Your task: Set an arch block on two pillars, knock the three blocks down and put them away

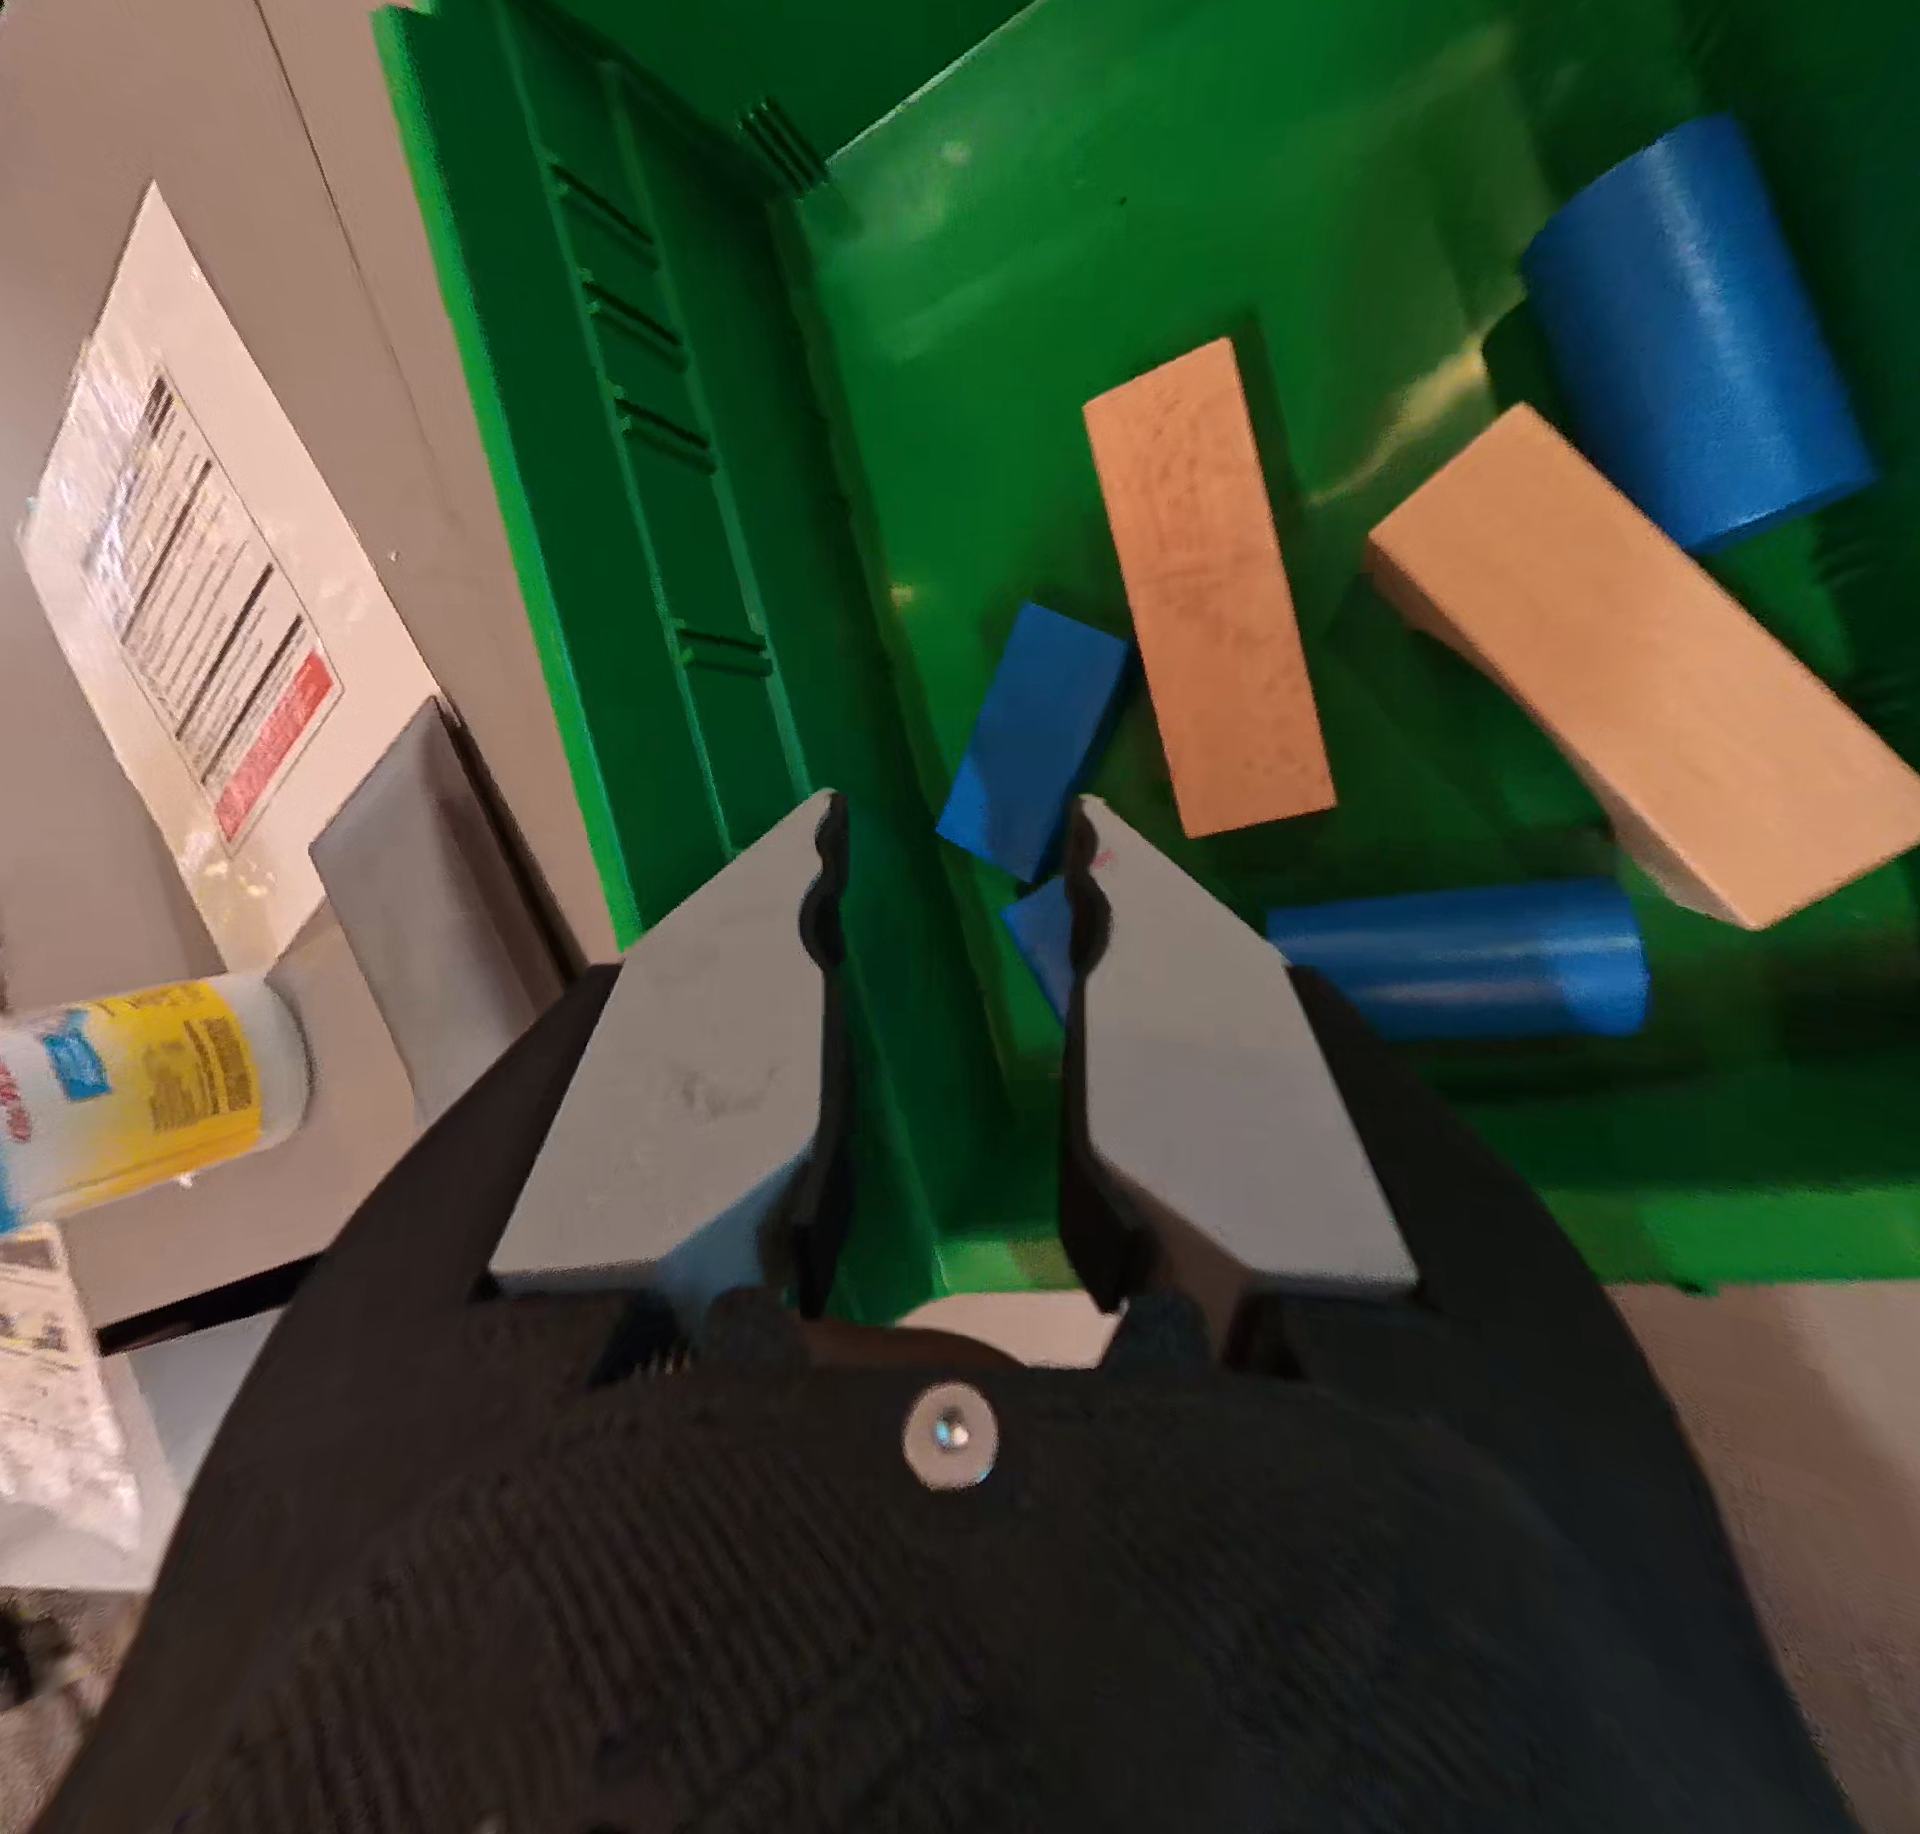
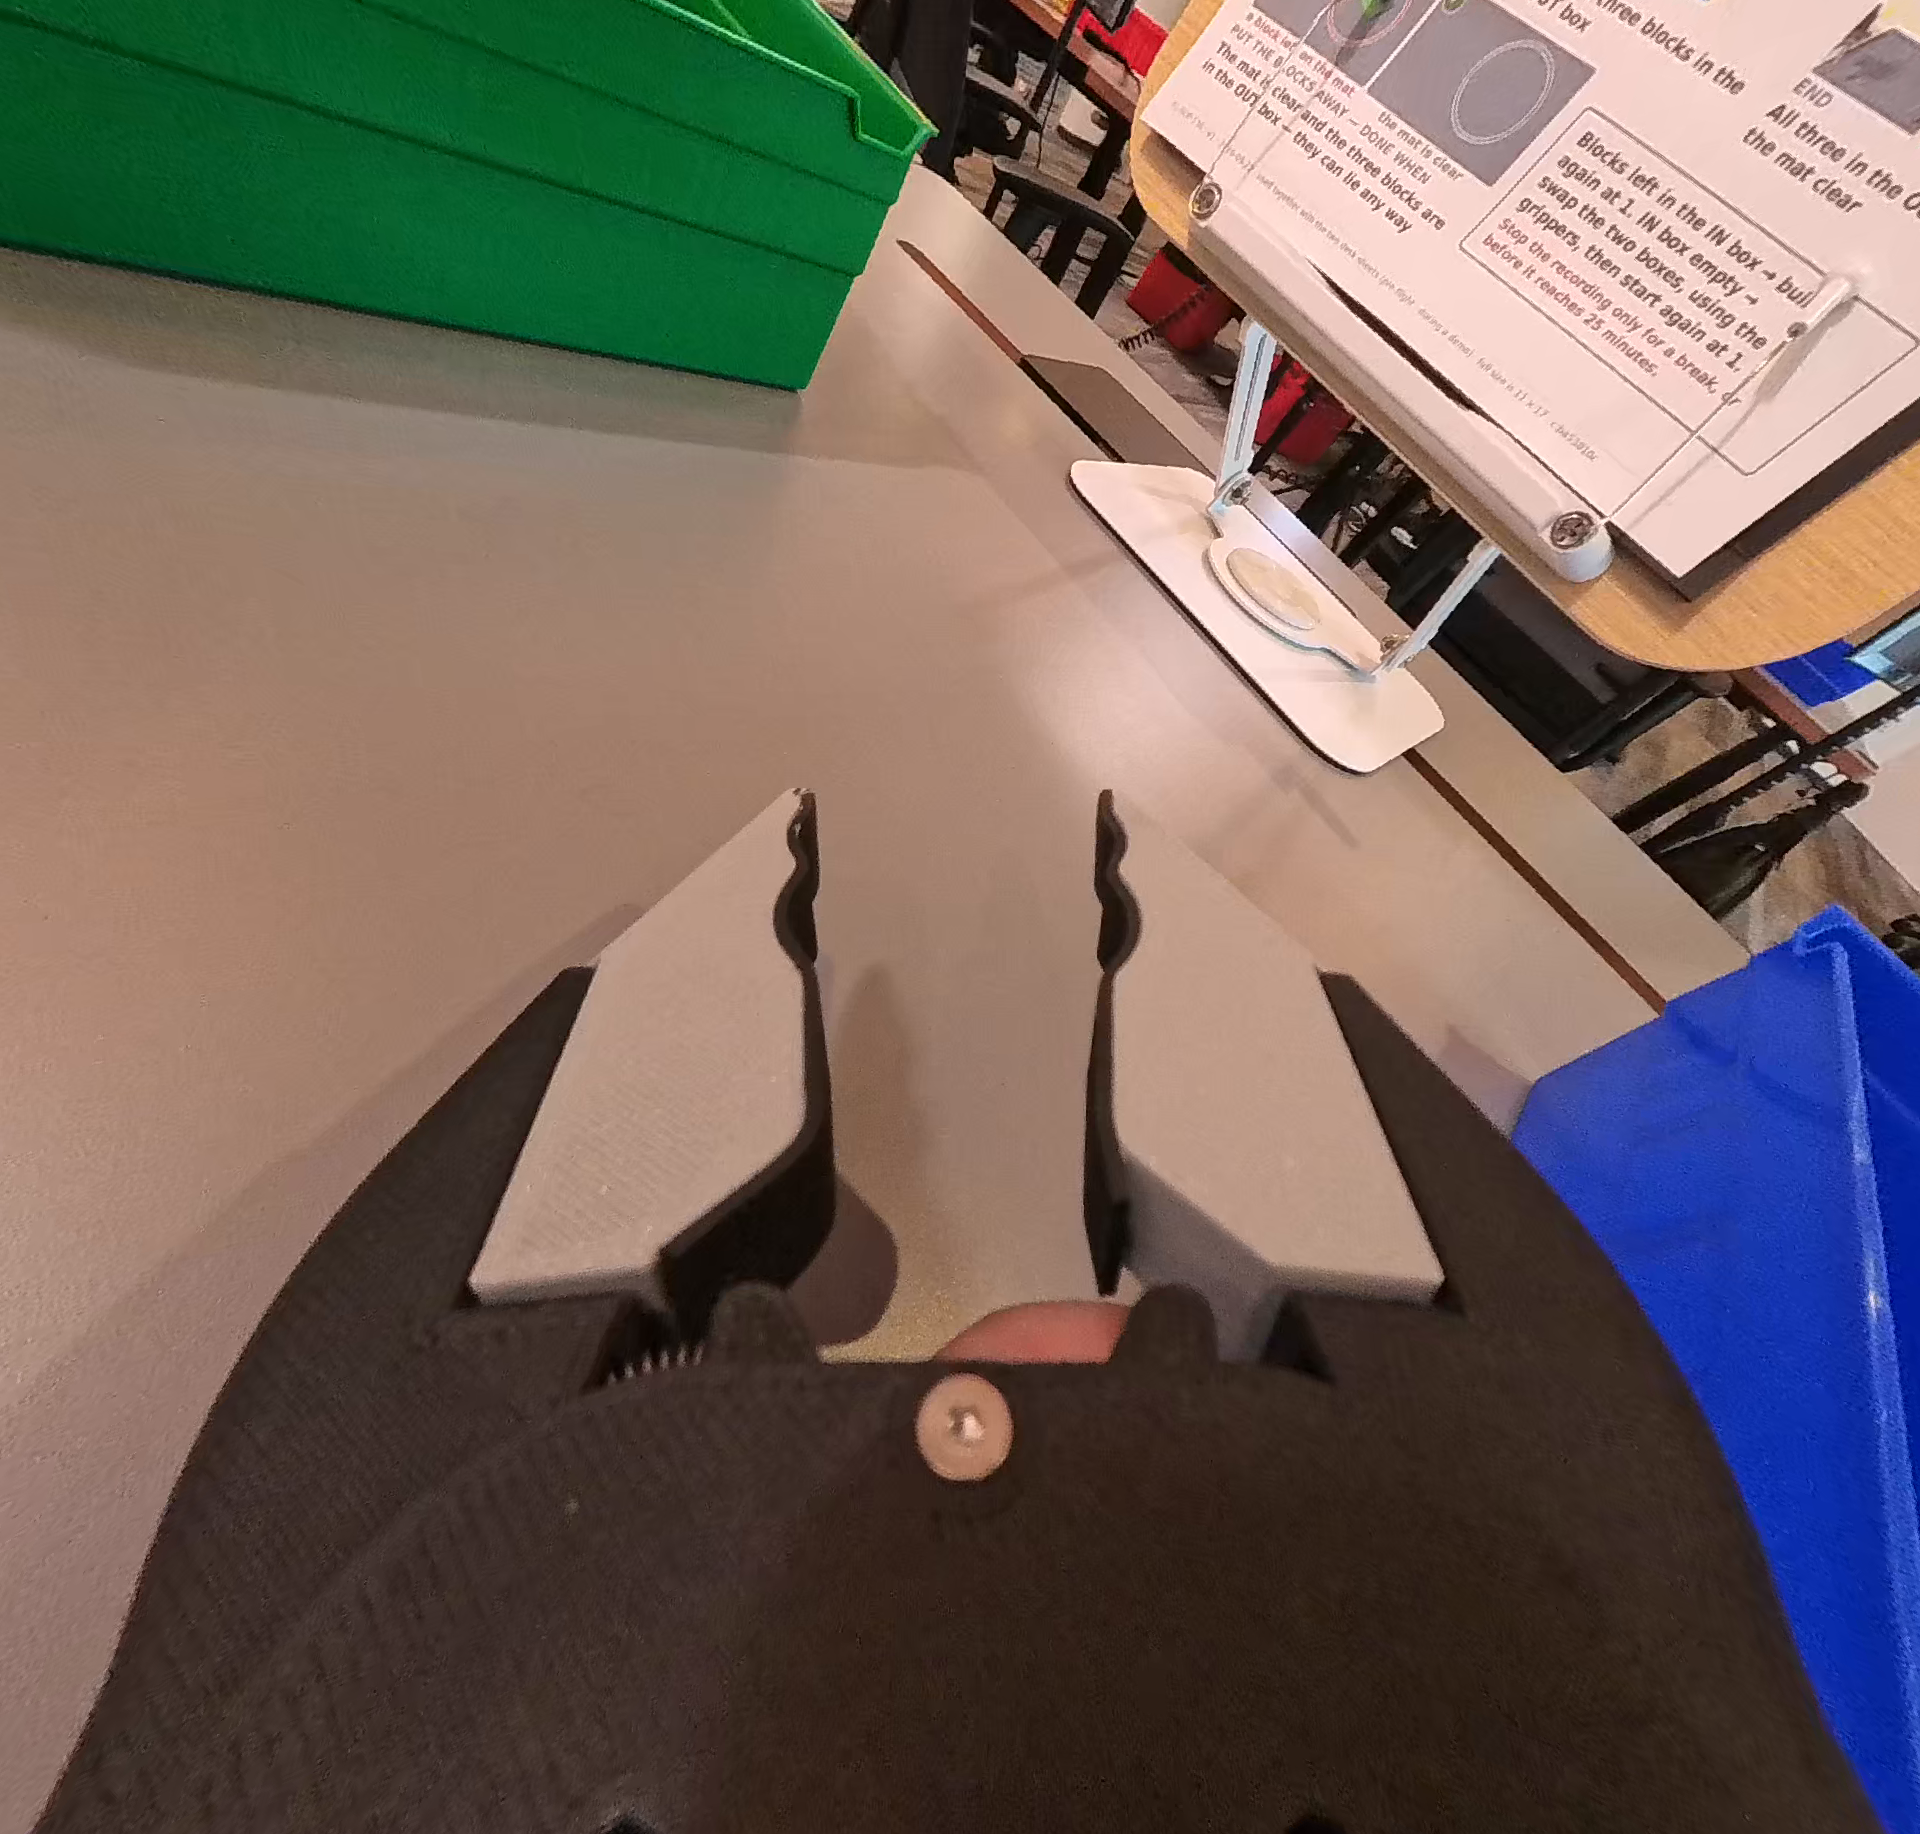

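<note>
In the left wrist view my left gripper (image 1: 956, 828) is open and empty, hovering over the near left edge of the green bin (image 1: 665, 496). Inside the bin lie a wooden arch block (image 1: 1642, 662), a flat wooden plank (image 1: 1210, 589), a small blue rectangular block (image 1: 1034, 735), a large blue cylinder (image 1: 1694, 330) and a smaller blue cylinder (image 1: 1465, 963). The small blue block lies just beyond my fingertips. In the right wrist view my right gripper (image 2: 956, 828) is open and empty, low over the bare grey table (image 2: 468, 693).
The green bin (image 2: 416, 174) stands at the far left in the right wrist view, and a blue bin (image 2: 1745, 1265) at the near right. An instruction board on a white stand (image 2: 1278, 600) sits at the table's right edge. A yellow-labelled bottle (image 1: 156, 1088) and a printed sheet (image 1: 187, 558) lie left of the green bin. Tip to tip, the grippers are about 40 centimetres apart. From my left tips it is roughly 4 centimetres to the small blue rectangular block (image 1: 1034, 735); from my right, 40 centimetres. To reach the flat wooden plank (image 1: 1210, 589) in a straight line is about 5 centimetres for my left fingers, about 35 centimetres for my right. Measured from the fingertips, the large blue cylinder (image 1: 1694, 330) is 12 centimetres or so from the left gripper and 25 centimetres from the right.
</note>
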### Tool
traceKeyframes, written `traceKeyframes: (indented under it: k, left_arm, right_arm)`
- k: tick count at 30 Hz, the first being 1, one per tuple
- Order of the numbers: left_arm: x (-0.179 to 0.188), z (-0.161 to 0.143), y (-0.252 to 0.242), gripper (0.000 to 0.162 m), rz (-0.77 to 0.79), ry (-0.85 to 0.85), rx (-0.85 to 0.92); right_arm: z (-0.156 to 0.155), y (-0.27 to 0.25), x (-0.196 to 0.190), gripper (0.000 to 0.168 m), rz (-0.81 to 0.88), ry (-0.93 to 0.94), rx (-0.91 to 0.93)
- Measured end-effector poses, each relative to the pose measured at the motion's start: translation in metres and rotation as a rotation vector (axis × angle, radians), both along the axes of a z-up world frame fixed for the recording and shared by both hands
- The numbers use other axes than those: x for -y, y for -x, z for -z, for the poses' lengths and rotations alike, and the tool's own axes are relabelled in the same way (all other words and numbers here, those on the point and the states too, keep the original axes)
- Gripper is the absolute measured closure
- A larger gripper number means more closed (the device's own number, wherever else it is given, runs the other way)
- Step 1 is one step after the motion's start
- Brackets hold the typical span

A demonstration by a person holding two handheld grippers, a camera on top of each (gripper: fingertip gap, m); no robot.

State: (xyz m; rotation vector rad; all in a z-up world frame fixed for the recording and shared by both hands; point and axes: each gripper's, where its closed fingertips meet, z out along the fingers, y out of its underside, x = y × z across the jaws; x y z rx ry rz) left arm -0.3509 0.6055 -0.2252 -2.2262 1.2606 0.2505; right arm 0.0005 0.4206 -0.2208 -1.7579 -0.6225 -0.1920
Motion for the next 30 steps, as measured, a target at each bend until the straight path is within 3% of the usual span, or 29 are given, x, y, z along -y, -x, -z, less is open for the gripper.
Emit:
traceKeyframes:
  k: [9, 13, 17, 20, 22, 24, 26, 30]
  left_arm:
    - [-0.020, 0.033, -0.003, 0.124, 0.094, 0.233, -0.205]
    - [-0.026, 0.040, -0.004, 0.150, 0.169, 0.273, -0.314]
    - [-0.024, 0.049, -0.003, 0.146, 0.170, 0.357, -0.370]
    - [-0.025, 0.041, -0.012, 0.143, 0.181, 0.376, -0.298]
    - [-0.023, 0.035, -0.016, 0.124, 0.206, 0.372, -0.269]
    - [-0.012, 0.037, -0.017, 0.117, 0.247, 0.414, -0.272]
    - [-0.004, 0.040, -0.021, 0.137, 0.281, 0.445, -0.259]
    - [-0.003, 0.040, -0.023, 0.144, 0.270, 0.453, -0.268]
  right_arm:
    - [-0.001, 0.002, 0.001, 0.116, -0.027, 0.009, -0.030]
    - [-0.001, 0.001, 0.001, 0.116, -0.029, 0.017, -0.054]
    - [-0.002, 0.000, 0.001, 0.116, -0.026, 0.018, -0.068]
    - [-0.002, 0.000, 0.001, 0.117, -0.029, 0.016, -0.065]
    - [-0.001, 0.001, 0.001, 0.117, -0.031, 0.018, -0.054]
    - [0.000, 0.002, 0.001, 0.117, -0.035, 0.023, -0.044]
    - [0.000, 0.003, 0.001, 0.117, -0.039, 0.022, -0.039]
    - [0.000, 0.004, 0.001, 0.117, -0.039, 0.019, -0.037]
